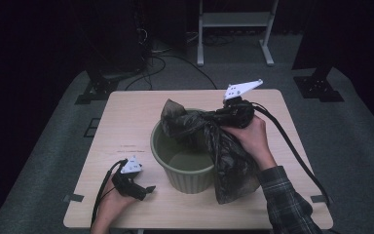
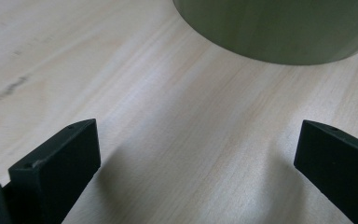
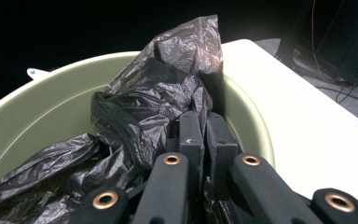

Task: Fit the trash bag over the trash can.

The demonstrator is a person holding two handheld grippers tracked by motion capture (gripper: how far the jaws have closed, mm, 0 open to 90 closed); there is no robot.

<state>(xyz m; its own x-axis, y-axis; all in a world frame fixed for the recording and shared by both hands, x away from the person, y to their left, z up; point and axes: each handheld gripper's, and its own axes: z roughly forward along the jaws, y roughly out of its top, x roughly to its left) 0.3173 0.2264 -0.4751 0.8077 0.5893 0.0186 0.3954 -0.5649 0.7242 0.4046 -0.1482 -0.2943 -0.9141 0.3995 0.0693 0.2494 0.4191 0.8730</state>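
Left gripper (image 1: 143, 189), jaws apart and idle on the table (image 1: 126, 117) beside the green bin (image 1: 187, 178); beyond it, right gripper (image 1: 233, 114) clamped on black bag (image 1: 229, 161), apparently to spread it over the bin's rim.

Pale wooden surface (image 1: 126, 122) is sitting on grey carpet (image 1: 53, 146), light pooling over it while darkness is swallowing the room's edges. Black cables (image 1: 170, 61) are trailing behind, a white frame (image 1: 233, 29) is standing beyond.
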